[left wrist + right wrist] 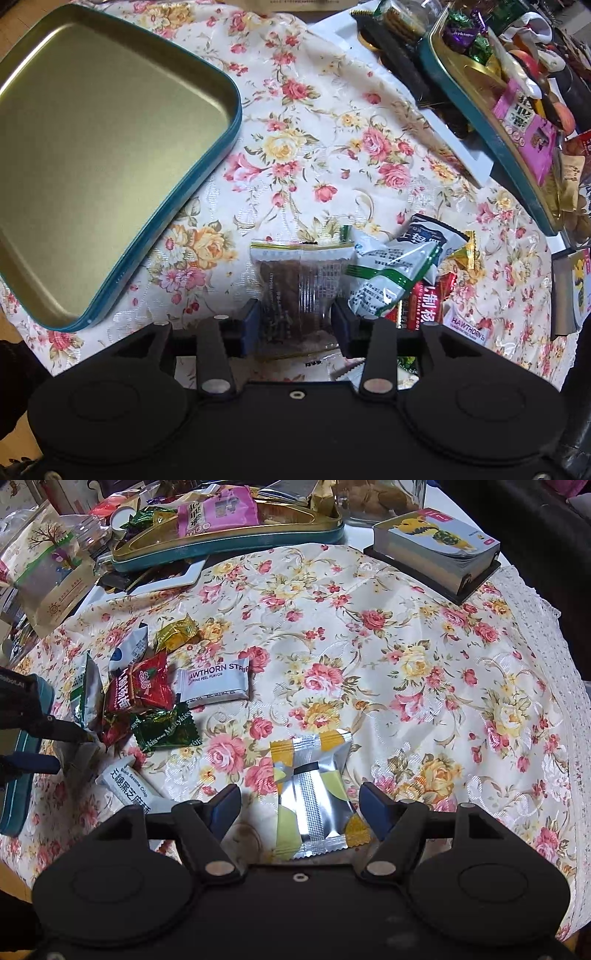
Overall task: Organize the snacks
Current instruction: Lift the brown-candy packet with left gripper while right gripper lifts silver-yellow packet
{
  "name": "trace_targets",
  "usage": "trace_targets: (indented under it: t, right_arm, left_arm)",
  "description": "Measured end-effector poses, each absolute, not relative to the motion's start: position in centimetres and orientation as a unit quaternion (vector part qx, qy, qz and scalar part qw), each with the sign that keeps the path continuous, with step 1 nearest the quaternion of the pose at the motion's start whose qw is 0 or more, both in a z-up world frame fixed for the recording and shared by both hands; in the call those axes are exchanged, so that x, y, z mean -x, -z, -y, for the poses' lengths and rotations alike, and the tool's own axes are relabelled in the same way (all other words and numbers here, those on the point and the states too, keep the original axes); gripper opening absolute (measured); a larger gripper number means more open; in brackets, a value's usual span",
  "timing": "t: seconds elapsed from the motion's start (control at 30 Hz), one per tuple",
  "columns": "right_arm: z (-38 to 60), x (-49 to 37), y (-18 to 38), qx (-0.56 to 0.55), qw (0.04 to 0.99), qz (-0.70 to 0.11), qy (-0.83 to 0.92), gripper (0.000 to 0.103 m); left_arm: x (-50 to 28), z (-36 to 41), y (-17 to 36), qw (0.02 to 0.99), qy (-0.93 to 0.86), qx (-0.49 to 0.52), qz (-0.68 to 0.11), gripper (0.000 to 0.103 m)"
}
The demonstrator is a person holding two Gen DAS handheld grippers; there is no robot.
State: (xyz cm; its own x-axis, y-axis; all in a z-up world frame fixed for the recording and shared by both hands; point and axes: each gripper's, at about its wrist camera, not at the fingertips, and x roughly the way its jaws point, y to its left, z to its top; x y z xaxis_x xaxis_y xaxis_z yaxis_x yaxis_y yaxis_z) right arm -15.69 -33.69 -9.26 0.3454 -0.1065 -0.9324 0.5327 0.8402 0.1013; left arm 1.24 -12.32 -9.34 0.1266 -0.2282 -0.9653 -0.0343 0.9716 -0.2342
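My left gripper [295, 325] is shut on a clear packet with a brown snack [299, 284], its blue pads pressing both sides. An empty gold tin tray with a teal rim [110, 147] lies to its left. A snack pile lies to its right: a white-green packet [395, 273], a red packet [424, 302] and a Hawthorn packet [467, 325]. My right gripper [301, 808] is open around a silver and yellow packet [314, 797] lying on the floral cloth. The pile also shows in the right wrist view: a red packet [140, 686], a Hawthorn strip packet [216, 683], a green Meltykiss candy [166, 731].
A second teal-rimmed tin [229, 535] full of snacks stands at the back, with a pink packet [216, 511] in it. A card box on a dark tray [436, 550] sits back right. A paper bag [48, 565] stands at the left. A lace cloth edge [554, 664] runs along the right.
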Motion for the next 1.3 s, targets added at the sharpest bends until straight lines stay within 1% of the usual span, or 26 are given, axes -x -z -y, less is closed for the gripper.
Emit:
trace_targets:
  t: [0.23,0.33,0.53,0.7,0.73,0.77,0.8,0.83,1.03,1.2,1.23,1.27,1.3]
  right_arm:
    - [33.1,15.6,9.4,-0.175,0.802,-0.538,0.19,0.079]
    - [32.9,15.9,9.4,-0.159,0.809,-0.538,0.176,0.079]
    - [32.9,16.4,9.4,-0.151,0.817,-0.533,0.163,0.079]
    - [32.9,16.3,9.4,-0.158,0.814,-0.531,0.174,0.077]
    - [32.9,16.3,9.3,-0.159,0.813,-0.532,0.178,0.073]
    - [32.8,16.3,9.2,-0.156,0.811,-0.533,0.183,0.064]
    - [32.7,16.3,9.2,-0.148,0.809,-0.535,0.192,0.059]
    - [32.6,16.3,9.1,-0.14,0.808,-0.538,0.197,0.046]
    - [33.0,15.7,8.5,-0.149,0.799,-0.547,0.2,0.044]
    - [33.6,15.2,6.0,-0.192,0.803,-0.523,0.212,0.043]
    - [33.8,15.1,5.3,-0.206,0.806,-0.512,0.215,0.033]
    - [33.9,15.0,4.7,-0.22,0.808,-0.503,0.216,0.026]
    - [34.1,14.8,4.2,-0.234,0.807,-0.496,0.216,0.026]
  left_arm:
    - [-1.4,15.0,9.7,0.743,0.099,0.014,-0.662,0.053]
    - [-1.0,15.8,9.6,0.74,0.117,-0.012,-0.663,0.053]
    - [0.2,17.3,9.5,0.725,0.149,-0.058,-0.67,0.05]
    - [0.5,17.0,9.3,0.704,0.155,-0.071,-0.689,0.046]
    - [0.7,16.7,9.3,0.701,0.158,-0.072,-0.692,0.046]
    - [0.8,16.5,9.2,0.698,0.16,-0.076,-0.694,0.046]
    - [1.1,16.3,9.1,0.696,0.163,-0.08,-0.695,0.045]
    - [1.5,16.0,8.8,0.695,0.169,-0.084,-0.694,0.045]
    - [2.7,15.9,6.3,0.708,0.198,-0.098,-0.671,0.045]
    - [2.1,15.2,3.4,0.732,0.218,-0.104,-0.637,0.045]
    - [1.5,14.9,2.7,0.741,0.218,-0.107,-0.625,0.045]
    - [1.4,14.7,2.1,0.75,0.217,-0.111,-0.615,0.046]
    - [1.2,14.6,1.7,0.761,0.214,-0.117,-0.601,0.046]
